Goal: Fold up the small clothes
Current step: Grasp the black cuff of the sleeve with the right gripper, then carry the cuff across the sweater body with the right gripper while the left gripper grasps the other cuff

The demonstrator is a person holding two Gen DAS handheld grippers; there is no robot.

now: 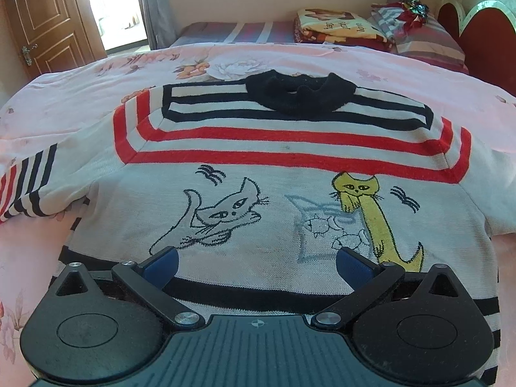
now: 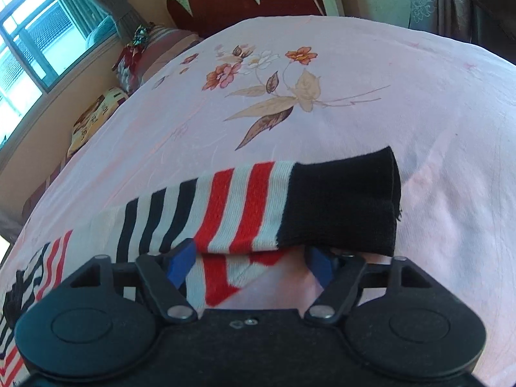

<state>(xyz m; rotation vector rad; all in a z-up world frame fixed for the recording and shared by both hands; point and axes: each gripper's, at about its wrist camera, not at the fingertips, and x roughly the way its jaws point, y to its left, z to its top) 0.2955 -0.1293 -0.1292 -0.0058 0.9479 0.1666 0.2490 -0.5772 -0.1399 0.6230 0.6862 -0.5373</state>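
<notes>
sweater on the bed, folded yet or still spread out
Spread out: the sweater lies flat, front up, collar showing, sleeves out sideways.

bare bedspread [image 2: 322,122] beyond sleeve [image 2: 290,203]

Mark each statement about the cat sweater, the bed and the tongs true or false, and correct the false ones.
1. The white knitted sweater with embroidered cats lies front side up on the pink floral bedsheet. True.
2. The sweater's ribbed collar is red. False: it is black.
3. The left tongs are clamped shut on the hem. False: their blue pads stand wide apart above the sweater's lower part.
4. The striped sleeve ends in a black cuff. True.
5. The right tongs sit at the sleeve's edge, with fabric between the pads. True.
6. The wooden door is painted blue. False: it is brown.
</notes>
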